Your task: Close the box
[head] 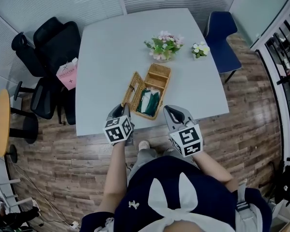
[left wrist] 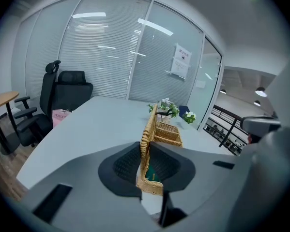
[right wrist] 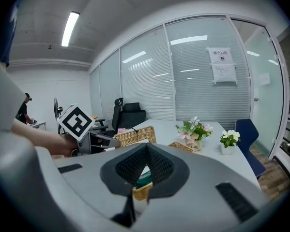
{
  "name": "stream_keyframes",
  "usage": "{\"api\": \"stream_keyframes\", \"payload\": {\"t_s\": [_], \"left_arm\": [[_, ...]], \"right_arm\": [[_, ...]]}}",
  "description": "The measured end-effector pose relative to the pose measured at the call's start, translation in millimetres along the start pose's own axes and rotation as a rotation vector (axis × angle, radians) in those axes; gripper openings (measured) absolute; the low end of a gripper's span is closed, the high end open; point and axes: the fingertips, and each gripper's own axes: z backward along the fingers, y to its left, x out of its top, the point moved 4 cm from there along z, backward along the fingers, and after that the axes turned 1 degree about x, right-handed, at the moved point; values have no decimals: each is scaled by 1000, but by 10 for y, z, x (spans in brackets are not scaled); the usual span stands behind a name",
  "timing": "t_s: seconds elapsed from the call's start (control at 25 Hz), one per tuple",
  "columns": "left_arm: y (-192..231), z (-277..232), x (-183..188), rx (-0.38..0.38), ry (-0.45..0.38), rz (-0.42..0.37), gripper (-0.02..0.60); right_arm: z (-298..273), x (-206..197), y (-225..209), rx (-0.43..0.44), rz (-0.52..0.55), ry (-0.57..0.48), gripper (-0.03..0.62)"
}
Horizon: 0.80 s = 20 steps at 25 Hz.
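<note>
Near the worktop's front edge, the wicker box stands open, its lid raised along the left side and something green lying inside. The left hand-held gripper pinches the lid's near rim between its pads. The right hand-held gripper hangs just beside the box's near right corner, jaws pressed together on nothing. Flowers stand toward the far edge.

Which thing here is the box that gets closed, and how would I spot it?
Start at the pale table in the middle of the room. Near its front edge, by the person, lies a long wicker box with its lid open on the left and something green inside. Unlike the big flower pot and the small flower pot farther back, it is tan and woven.
</note>
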Motion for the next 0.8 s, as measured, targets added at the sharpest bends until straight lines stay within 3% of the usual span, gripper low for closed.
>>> {"api": "stream_keyframes", "payload": {"t_s": [0.8], "left_arm": [[-184, 15, -40, -7, 17, -114, 67]], "right_arm": [[183, -107, -22, -46, -22, 4, 5]]}}
